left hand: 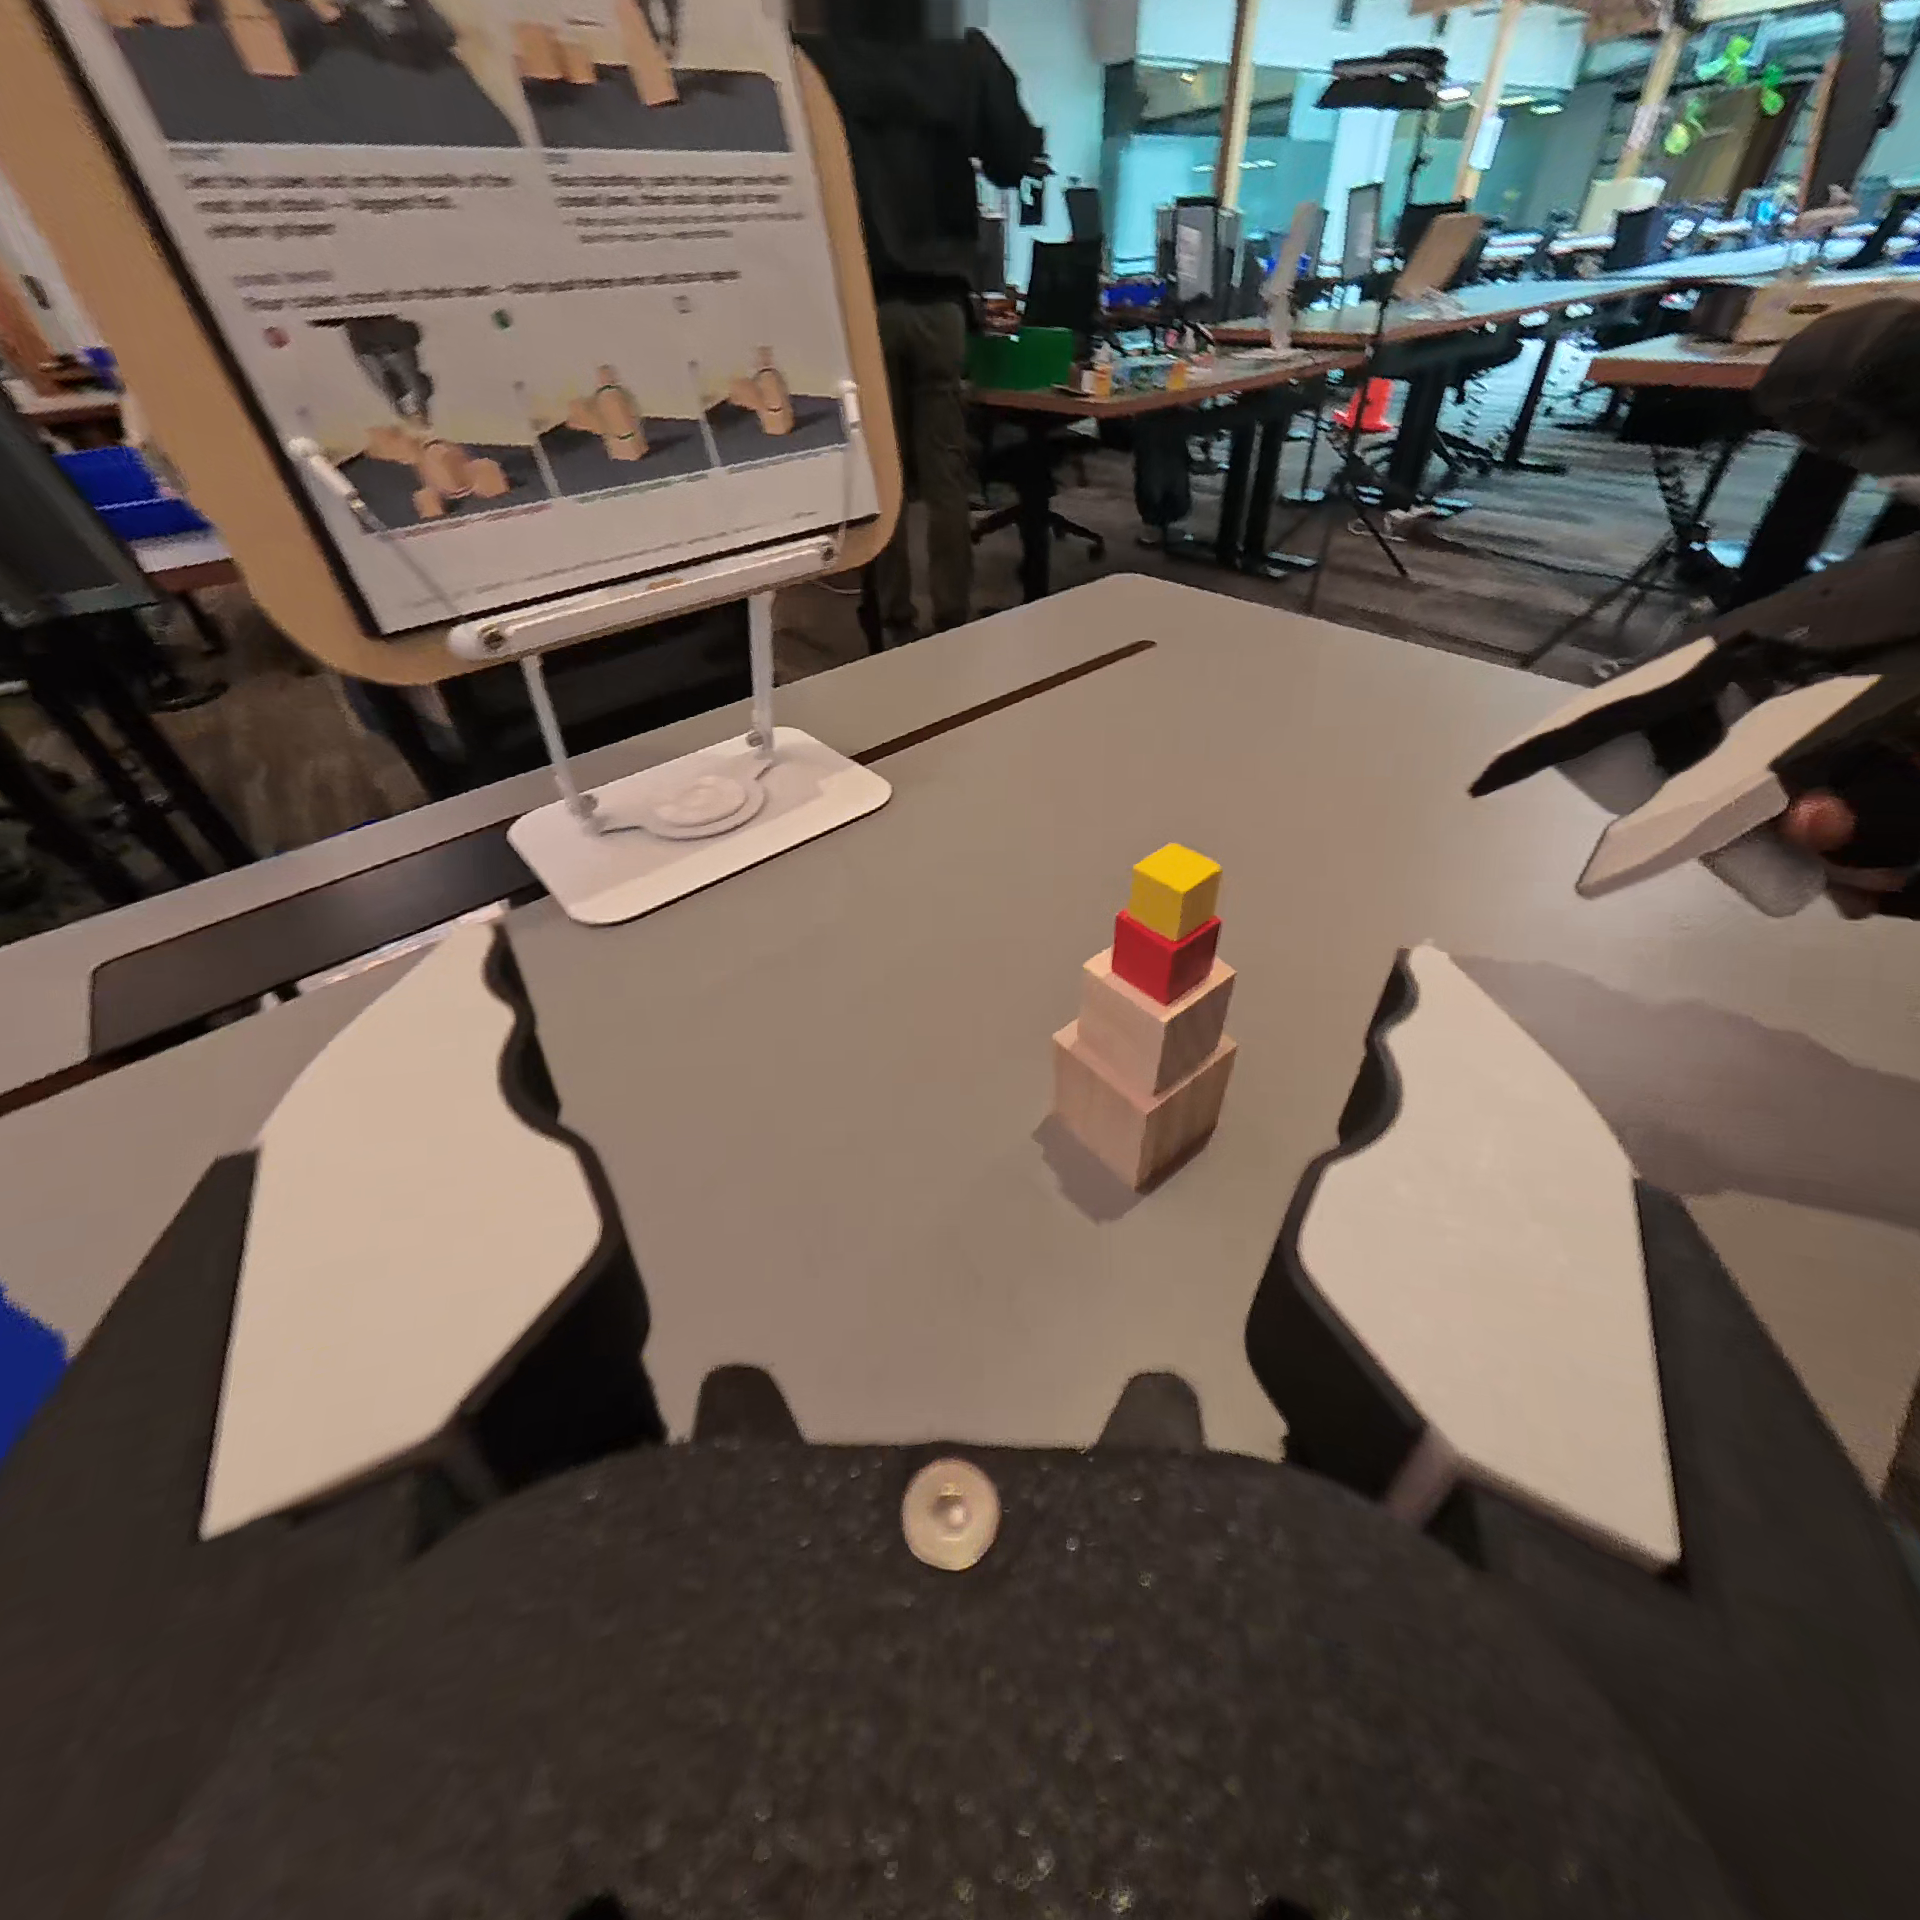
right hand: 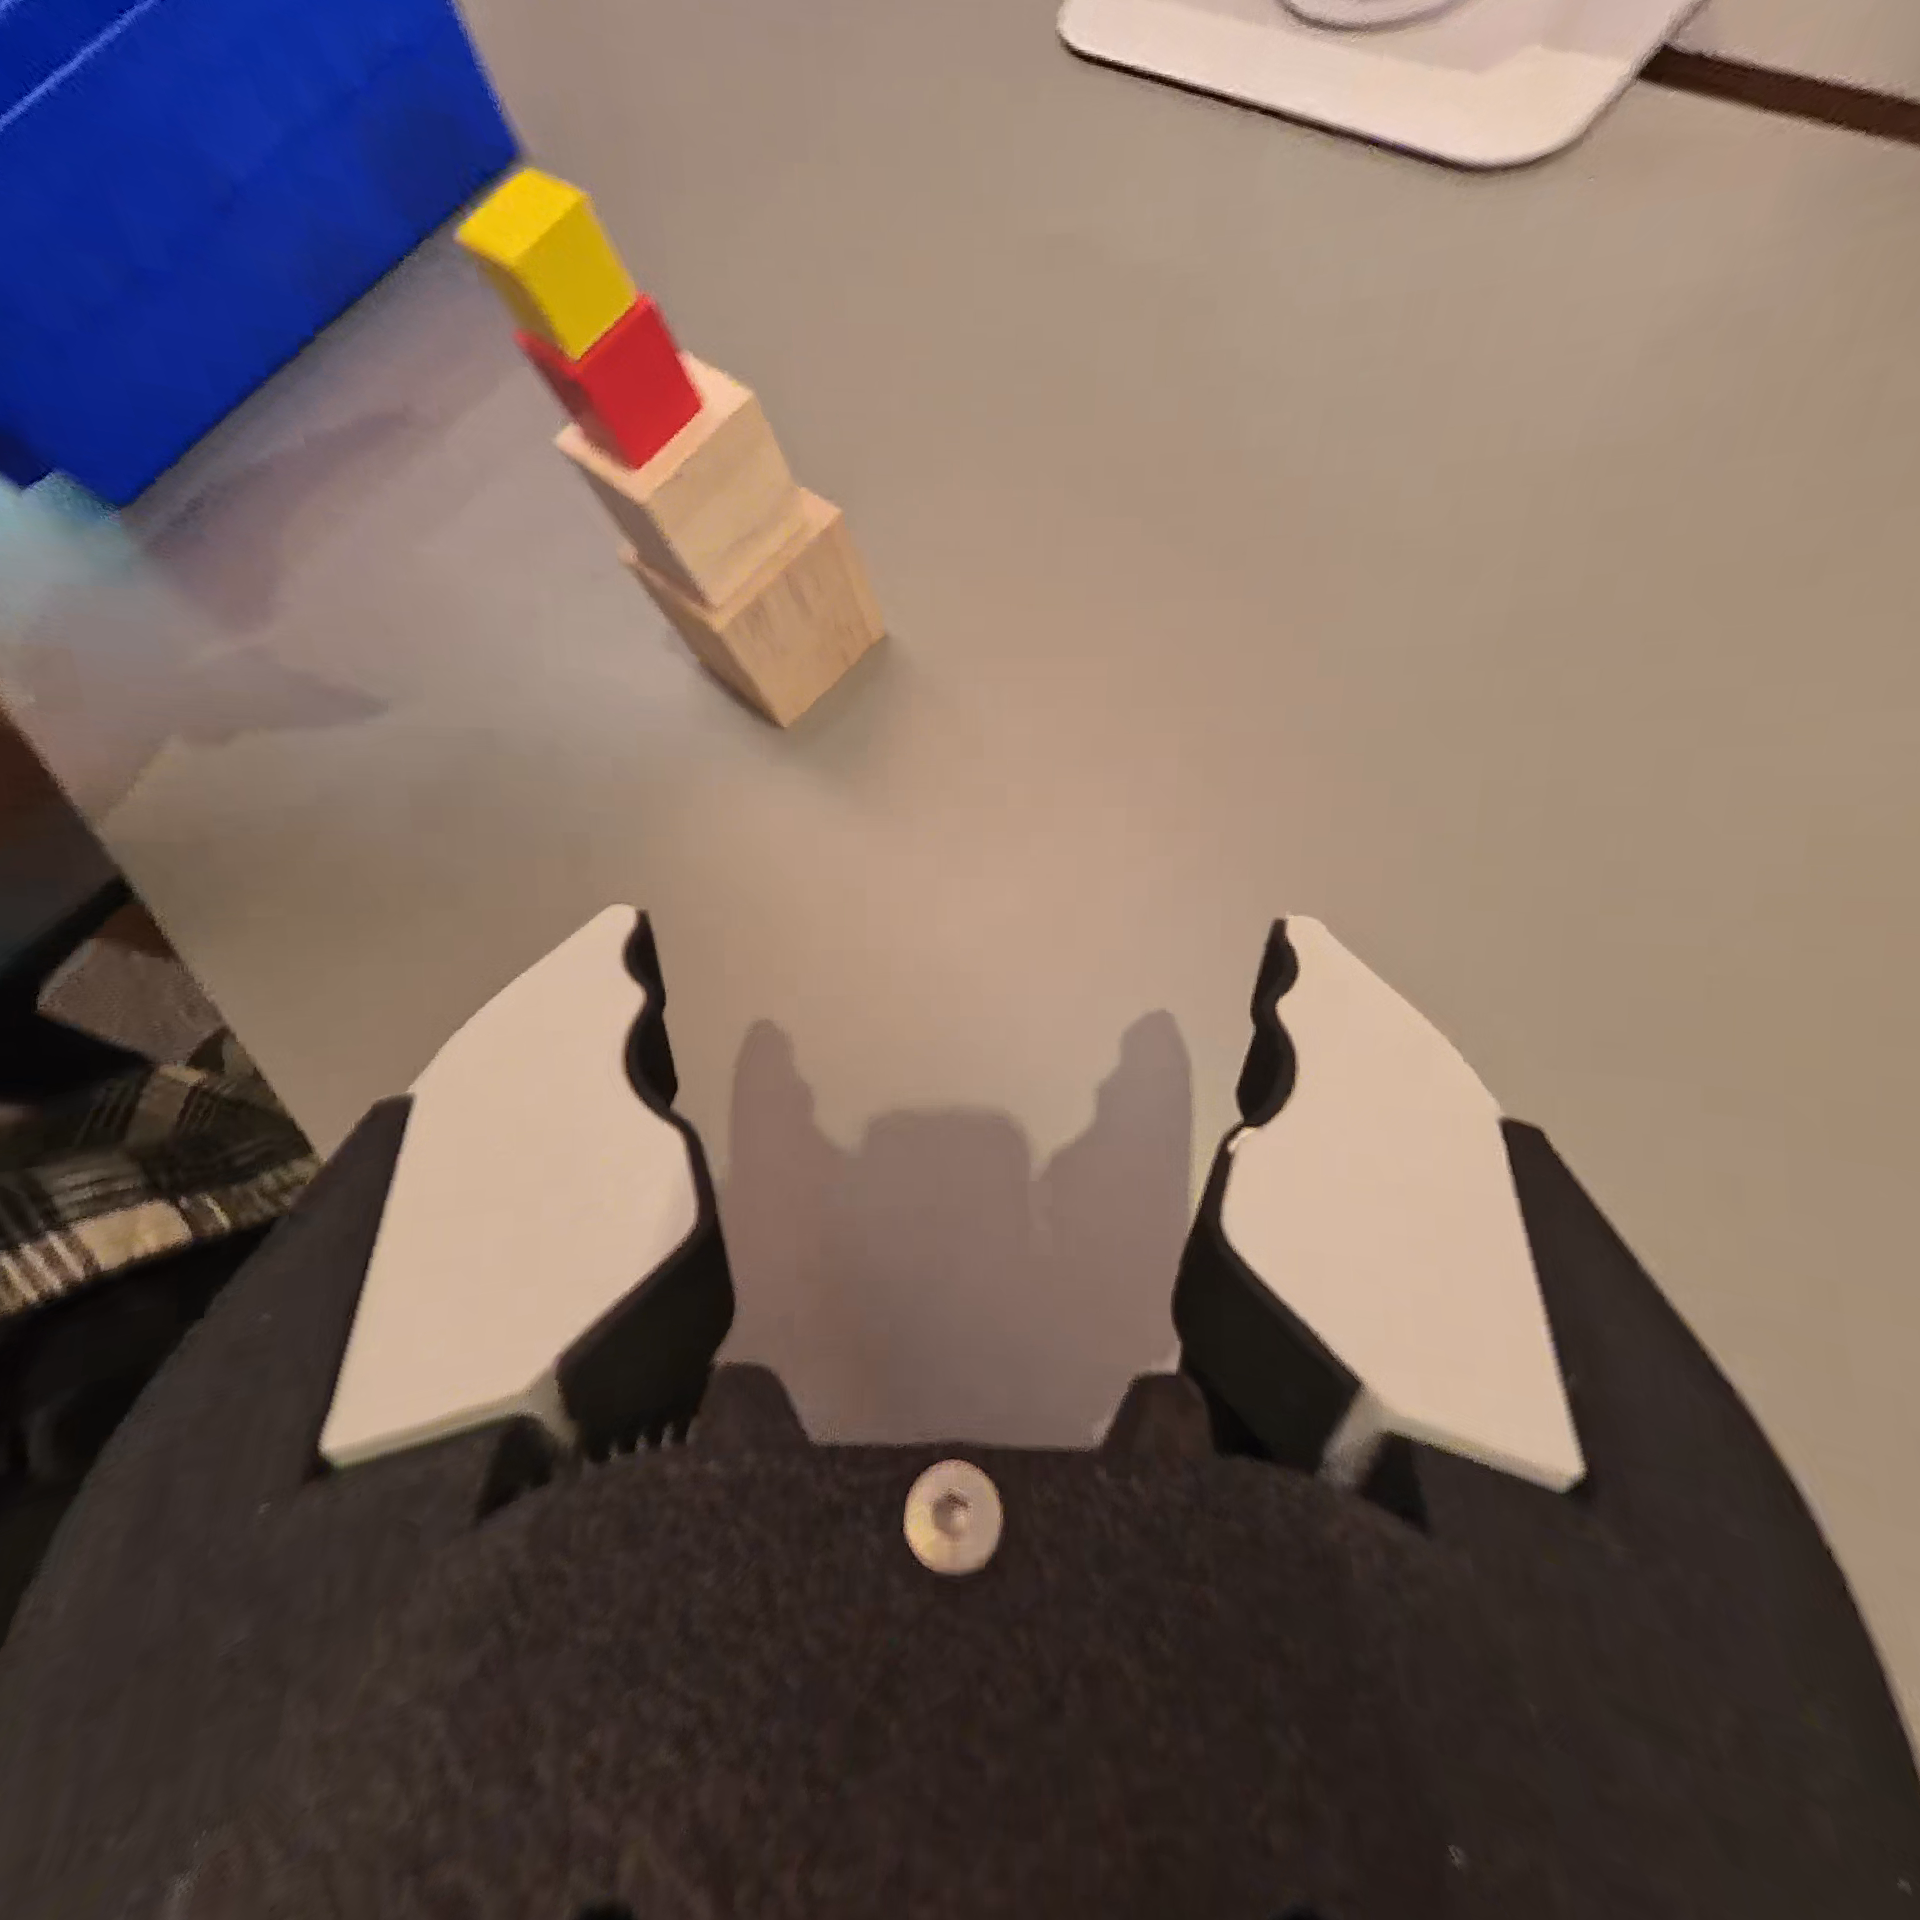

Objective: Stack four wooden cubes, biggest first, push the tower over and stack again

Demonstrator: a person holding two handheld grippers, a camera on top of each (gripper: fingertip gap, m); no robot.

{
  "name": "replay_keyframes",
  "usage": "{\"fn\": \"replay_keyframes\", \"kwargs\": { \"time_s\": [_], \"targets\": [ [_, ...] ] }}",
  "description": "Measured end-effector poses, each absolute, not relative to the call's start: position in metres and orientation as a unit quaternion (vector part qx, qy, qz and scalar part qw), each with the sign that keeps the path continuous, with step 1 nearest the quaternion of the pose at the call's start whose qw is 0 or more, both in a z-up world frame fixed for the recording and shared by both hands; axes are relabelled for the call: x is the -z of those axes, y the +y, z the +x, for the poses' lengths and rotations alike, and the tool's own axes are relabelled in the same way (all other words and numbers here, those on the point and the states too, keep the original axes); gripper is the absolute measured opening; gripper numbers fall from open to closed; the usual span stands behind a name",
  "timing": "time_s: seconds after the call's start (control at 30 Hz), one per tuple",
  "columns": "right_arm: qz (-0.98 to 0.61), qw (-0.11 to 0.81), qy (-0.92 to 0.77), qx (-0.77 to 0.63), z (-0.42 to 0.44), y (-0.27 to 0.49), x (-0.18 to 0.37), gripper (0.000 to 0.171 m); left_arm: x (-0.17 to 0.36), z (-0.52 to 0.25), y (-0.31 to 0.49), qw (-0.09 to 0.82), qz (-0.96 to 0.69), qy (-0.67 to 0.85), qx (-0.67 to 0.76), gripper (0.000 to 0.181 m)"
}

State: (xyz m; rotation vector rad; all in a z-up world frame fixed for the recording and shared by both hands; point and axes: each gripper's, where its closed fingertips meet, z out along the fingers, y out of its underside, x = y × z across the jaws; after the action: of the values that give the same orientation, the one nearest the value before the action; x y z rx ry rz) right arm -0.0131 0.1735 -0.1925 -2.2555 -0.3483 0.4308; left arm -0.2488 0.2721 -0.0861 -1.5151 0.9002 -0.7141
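Tower: four cubes stand stacked on the grey table (left hand: 935, 748), upright, well in from every table edge.
Base cube (left hand: 1143, 1112): plain wood, the biggest, resting on the table.
Second cube (left hand: 1158, 1023): plain wood, smaller, turned a little against the base cube.
Red cube (left hand: 1166, 956): sits on the second cube, toward its far side.
Yellow cube (left hand: 1176, 888): the smallest, on top of the red cube.
Left gripper (left hand: 951, 945): jaws spread wide and empty. In its own view the tower appears in the gap between the two fingers, nearer to the right finger, and touches neither.
Right gripper (right hand: 961, 920): jaws also apart, less wide, and empty. The tower stands ahead of it and off to its left, outside the gap and well apart from the tips. The shadow of the fingers falls on the table between them.
Right gripper from the left view: it enters from the right edge, above the table and away from the tower; most of it is cut off by the picture edge.
Stand (left hand: 701, 821): white base plate behind the tower to the left, carrying a board with a printed sheet (left hand: 499, 312); the top of the board is cut off.
Blue box (right hand: 208, 229): close behind the tower in the right view, only partly in the picture; whether it touches the tower, I cannot tell.
Hard to see: the lower left of the right view is blurred; a checked cloth (right hand: 135, 1174) shows there.
Background: other tables and a standing person, all out of focus.
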Motion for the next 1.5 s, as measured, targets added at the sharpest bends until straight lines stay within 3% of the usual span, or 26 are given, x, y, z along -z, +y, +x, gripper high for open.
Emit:
{"fn": "replay_keyframes", "kwargs": {
  "time_s": [0.23, 0.27, 0.3, 0.33, 0.47, 0.9, 1.5],
  "targets": [
    [-0.929, 0.330, -0.026, -0.164, -0.012, 0.193, 0.183, 0.079, 0.097, -0.285, 0.270, 0.596, -0.662, 0.338, 0.304, 0.147],
    [-0.934, 0.315, -0.021, -0.170, -0.016, 0.194, 0.185, 0.067, 0.095, -0.291, 0.271, 0.594, -0.667, 0.332, 0.303, 0.147],
    [-0.936, 0.295, -0.022, -0.188, -0.024, 0.193, 0.187, 0.042, 0.091, -0.297, 0.270, 0.598, -0.666, 0.324, 0.306, 0.147],
    [-0.936, 0.277, -0.028, -0.217, -0.035, 0.193, 0.188, 0.001, 0.088, -0.301, 0.270, 0.601, -0.663, 0.318, 0.312, 0.147],
    [-0.950, 0.218, 0.006, -0.224, -0.056, 0.202, 0.206, 0.000, 0.079, -0.318, 0.270, 0.608, -0.661, 0.307, 0.315, 0.147],
    [-0.960, 0.157, 0.042, -0.227, -0.127, 0.260, 0.221, 0.000, 0.059, -0.343, 0.268, 0.620, -0.640, 0.292, 0.348, 0.144],
    [-0.952, 0.222, -0.024, -0.212, -0.147, 0.273, 0.199, 0.000, 0.082, -0.332, 0.276, 0.591, -0.652, 0.322, 0.350, 0.142]
  ]
}}
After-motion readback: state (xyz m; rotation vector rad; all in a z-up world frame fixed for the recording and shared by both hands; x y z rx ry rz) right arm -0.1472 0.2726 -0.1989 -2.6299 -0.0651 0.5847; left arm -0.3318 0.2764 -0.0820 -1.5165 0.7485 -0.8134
